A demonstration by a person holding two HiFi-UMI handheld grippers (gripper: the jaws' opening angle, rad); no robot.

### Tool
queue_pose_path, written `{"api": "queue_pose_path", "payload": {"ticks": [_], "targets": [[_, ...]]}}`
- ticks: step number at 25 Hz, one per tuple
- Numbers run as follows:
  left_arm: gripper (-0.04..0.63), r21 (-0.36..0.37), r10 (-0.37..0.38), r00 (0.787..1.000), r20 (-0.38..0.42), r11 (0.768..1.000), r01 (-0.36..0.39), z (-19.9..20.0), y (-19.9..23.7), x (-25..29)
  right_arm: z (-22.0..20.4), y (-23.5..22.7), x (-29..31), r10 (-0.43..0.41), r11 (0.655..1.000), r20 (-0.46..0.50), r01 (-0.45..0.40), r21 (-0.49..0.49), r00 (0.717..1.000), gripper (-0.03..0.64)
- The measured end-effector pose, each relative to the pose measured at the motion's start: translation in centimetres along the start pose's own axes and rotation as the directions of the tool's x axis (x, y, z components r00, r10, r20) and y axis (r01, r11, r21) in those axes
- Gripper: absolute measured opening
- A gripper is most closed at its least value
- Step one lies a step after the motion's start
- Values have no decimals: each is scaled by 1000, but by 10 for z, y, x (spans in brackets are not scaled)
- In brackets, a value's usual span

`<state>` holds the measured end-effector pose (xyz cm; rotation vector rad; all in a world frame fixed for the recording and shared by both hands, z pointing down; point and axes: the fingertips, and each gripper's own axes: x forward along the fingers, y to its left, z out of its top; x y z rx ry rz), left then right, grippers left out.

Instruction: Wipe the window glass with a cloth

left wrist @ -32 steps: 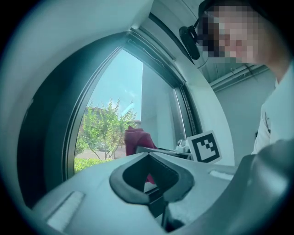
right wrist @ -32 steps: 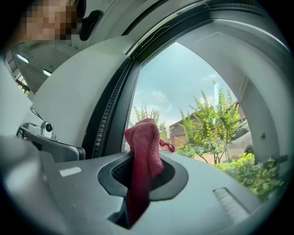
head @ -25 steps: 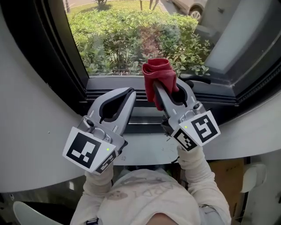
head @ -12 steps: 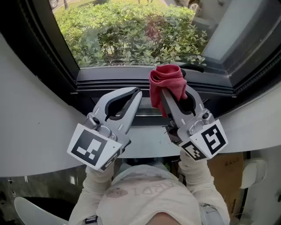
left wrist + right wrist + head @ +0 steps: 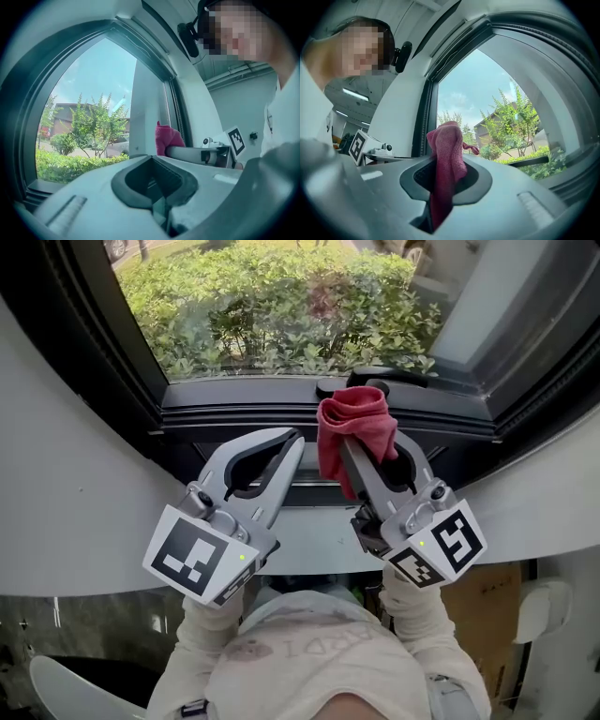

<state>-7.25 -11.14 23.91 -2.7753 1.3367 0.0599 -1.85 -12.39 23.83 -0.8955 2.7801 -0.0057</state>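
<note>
The right claw [image 5: 359, 448], clamped on the cloth [image 5: 353, 418], has dipped slightly below the glass [image 5: 281, 306], baring the handle [image 5: 394, 377]; the left claw [image 5: 292, 438] stays closed, empty; wiping looks not yet begun.

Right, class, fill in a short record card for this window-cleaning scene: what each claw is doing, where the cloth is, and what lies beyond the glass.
left claw: shut, nothing in it
right claw: shut on the red cloth
cloth position: bunched, sticking up past the claw tips, over the lower window frame
window glass: contact with the cloth cannot be told
window handle: black, just beyond the cloth
outside: green shrubs
</note>
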Motion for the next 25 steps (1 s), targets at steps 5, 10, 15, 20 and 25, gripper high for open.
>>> {"api": "queue_pose_path", "payload": {"ticks": [5,10,15,20,25], "targets": [[2,9,-11,1000,0,1000,11,7,-8,1,8,6,-4,5,1000,3,-5,-8,1000,72],[2,16,-20,1000,1,1000,20,8,-14,0,8,9,-9,2,1000,3,-2,-5,1000,72],[2,17,-29,1000,6,999,29,9,-20,2,9,9,-15,-3,1000,8,3,1,1000,72],[2,17,-31,1000,7,999,31,8,-20,-1,9,11,-16,-11,1000,14,11,11,1000,72],[2,13,-30,1000,8,999,30,6,-22,0,7,11,-20,-10,1000,13,10,4,1000,72]]}}
